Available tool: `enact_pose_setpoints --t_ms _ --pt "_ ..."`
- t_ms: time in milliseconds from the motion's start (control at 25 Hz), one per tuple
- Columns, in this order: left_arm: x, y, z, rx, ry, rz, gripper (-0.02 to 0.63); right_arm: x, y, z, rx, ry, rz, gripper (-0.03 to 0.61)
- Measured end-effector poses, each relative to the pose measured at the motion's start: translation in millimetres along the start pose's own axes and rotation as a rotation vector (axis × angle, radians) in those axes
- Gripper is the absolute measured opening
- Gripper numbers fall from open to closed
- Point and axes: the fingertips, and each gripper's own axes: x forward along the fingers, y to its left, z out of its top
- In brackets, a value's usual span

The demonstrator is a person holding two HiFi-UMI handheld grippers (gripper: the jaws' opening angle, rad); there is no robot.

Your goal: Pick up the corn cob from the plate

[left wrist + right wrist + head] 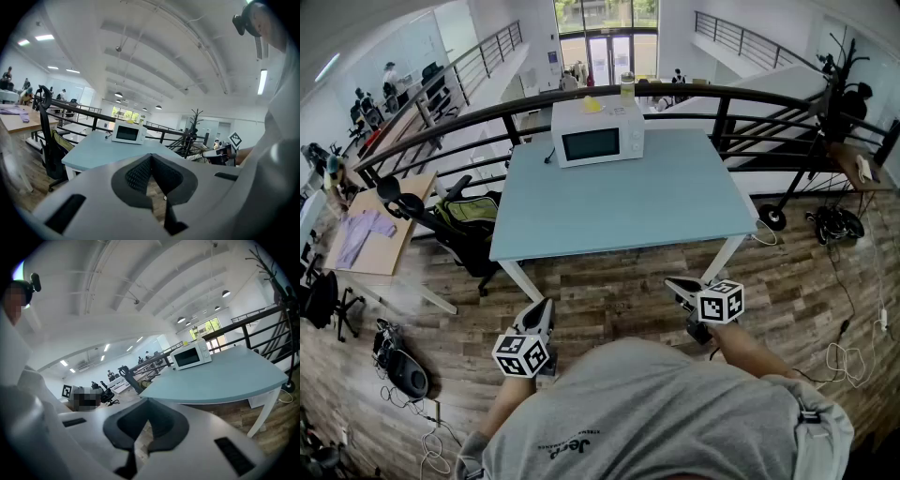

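Beyond left tongs [543, 307], right tongs [678, 284]: table [628, 211]

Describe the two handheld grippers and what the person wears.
The left gripper and right gripper each have a light grey body, black textured fingers and a white cube with black square markers. The person wears a grey T-shirt with small dark print.

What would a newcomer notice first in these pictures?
A white box-shaped microwave oven stands at the far edge of a pale blue rectangular table. Nearer the person, the left gripper and the right gripper hang over the brown wooden floor, both shut and empty.
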Motion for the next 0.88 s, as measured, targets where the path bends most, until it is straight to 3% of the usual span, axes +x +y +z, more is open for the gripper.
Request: enact_pose_setpoints --t_ms 400,880 --pt "14 -11 5 0.01 0.005 -0.011 0.008 -7 -10 7 0.0 -0.01 0.0 0.014" --pt "35 -43 2 0.012 0.008 0.005 0.008 -31 -26 14 0.034 -0.011 0.062 0.014"
